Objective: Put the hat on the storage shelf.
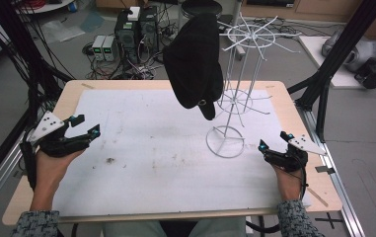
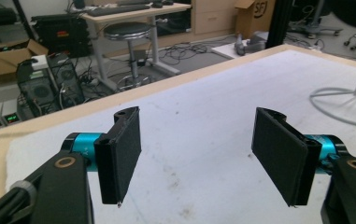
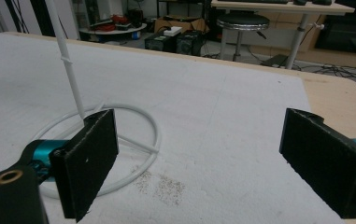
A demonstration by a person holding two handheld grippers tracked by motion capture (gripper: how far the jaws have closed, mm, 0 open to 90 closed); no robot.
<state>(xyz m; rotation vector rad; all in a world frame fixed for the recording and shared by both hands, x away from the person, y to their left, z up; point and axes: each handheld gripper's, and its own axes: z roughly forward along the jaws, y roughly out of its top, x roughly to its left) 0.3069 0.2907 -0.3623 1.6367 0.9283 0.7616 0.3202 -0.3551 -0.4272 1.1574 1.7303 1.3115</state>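
Black cap [image 1: 194,64] hangs from an upper prong of the white wire rack [image 1: 239,89], soft matte fabric, long axis near vertical, narrow end with a small metal ring pointing down. Rack stands on a ring base at the right-centre of the white-covered tabletop [image 1: 141,163]. Left hand-held gripper [image 1: 88,126] and right hand-held gripper [image 1: 273,140] both spread, holding nothing, well apart from the cap.

The black cap [image 1: 194,64] looks like matt cloth, the white rack [image 1: 240,84] is thin glossy coated wire, probably metal, and the pale wooden worktop [image 1: 299,123] carries a rough, stained white sheet [image 1: 151,148].
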